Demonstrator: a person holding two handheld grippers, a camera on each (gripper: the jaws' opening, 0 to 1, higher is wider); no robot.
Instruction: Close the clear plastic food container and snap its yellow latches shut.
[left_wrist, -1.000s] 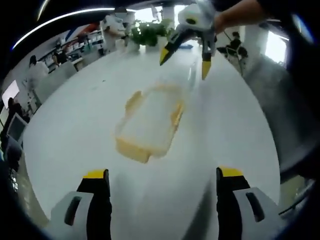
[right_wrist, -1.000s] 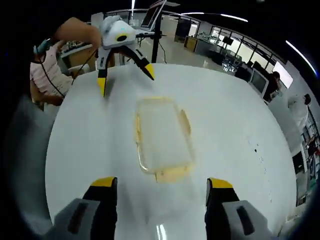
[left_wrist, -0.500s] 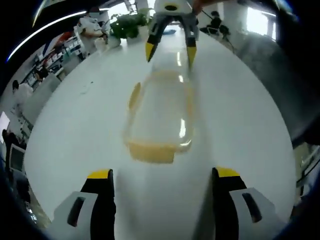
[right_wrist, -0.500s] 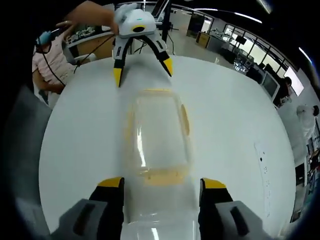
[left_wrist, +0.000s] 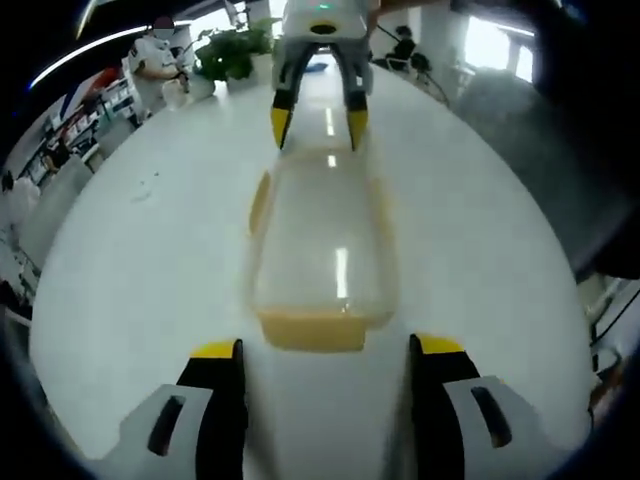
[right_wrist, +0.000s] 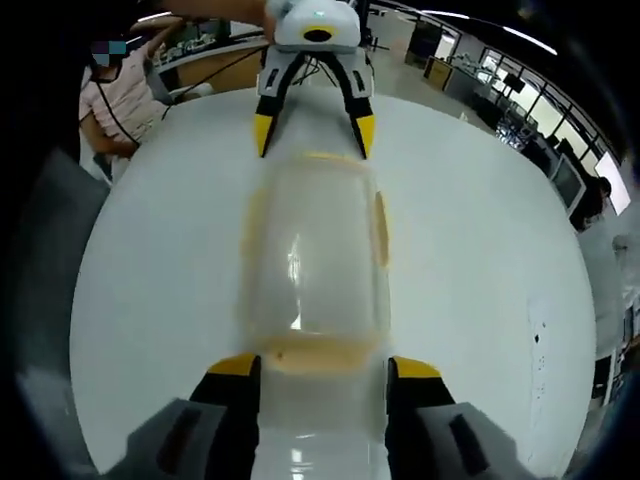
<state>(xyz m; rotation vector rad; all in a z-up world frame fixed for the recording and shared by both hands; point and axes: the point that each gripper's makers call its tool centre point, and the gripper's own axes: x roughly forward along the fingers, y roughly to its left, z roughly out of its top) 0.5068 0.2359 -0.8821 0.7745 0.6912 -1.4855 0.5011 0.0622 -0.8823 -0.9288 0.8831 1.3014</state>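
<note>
Two open tongs face each other across a clear plastic food container (left_wrist: 322, 240) lying mid-counter (left_wrist: 140, 250): left tongs (left_wrist: 325, 352) at one short yellow-latched end, right tongs (right_wrist: 322, 372) at the opposite end.

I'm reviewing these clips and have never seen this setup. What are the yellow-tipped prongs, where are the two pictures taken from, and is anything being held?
No robot here: a person holds a two-jaw tool in each hand, each carrying its own fisheye camera. In the left gripper view, the left gripper rises from the bottom and the right gripper faces it from across. The right gripper view is the reverse: right gripper at the bottom, left gripper opposite. Between them, on a white round table, lies a clear plastic container with yellow latches at its ends and sides. Both grippers are open, one at each end of the container; nothing is gripped.
</note>
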